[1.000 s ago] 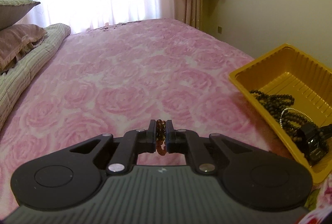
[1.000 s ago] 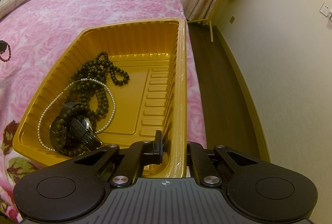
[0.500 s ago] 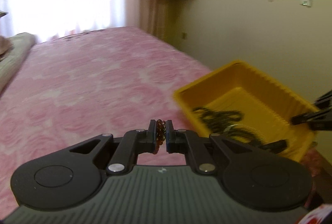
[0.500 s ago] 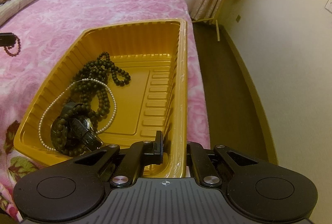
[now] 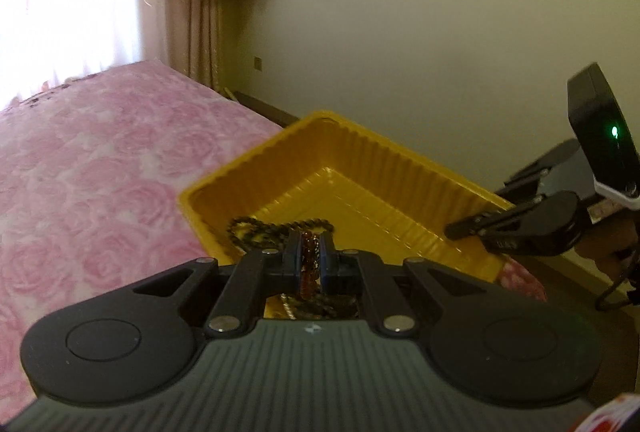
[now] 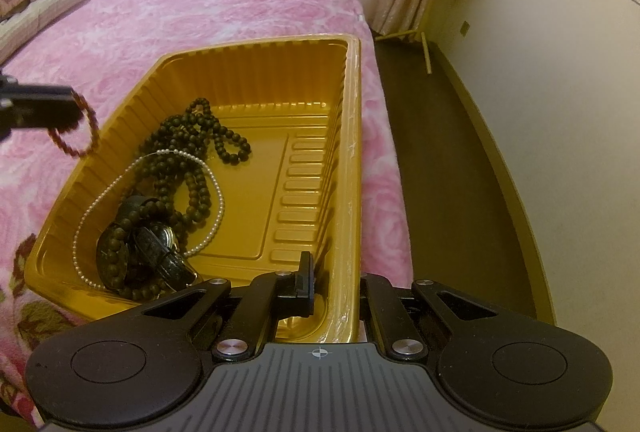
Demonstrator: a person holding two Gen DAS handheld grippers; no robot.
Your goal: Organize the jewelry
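Yellow tray [image 6: 352,136], reddish-brown bracelet [image 6: 86,136], pink rose-patterned bedspread [image 6: 200,12].

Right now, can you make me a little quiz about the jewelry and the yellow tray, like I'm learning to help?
1. True or false: the left gripper is pinching a reddish-brown bead bracelet.
2. What does the right gripper clamp? A) the pearl necklace B) the wall of the yellow tray C) a pillow
3. Fill in: the white pearl necklace lies inside the ____.

Key:
1. True; the bracelet hangs from its jaws beside the yellow tray's left wall.
2. B; one finger is inside the tray, one outside.
3. Tray; it lies there with the dark bead strands and a black watch.
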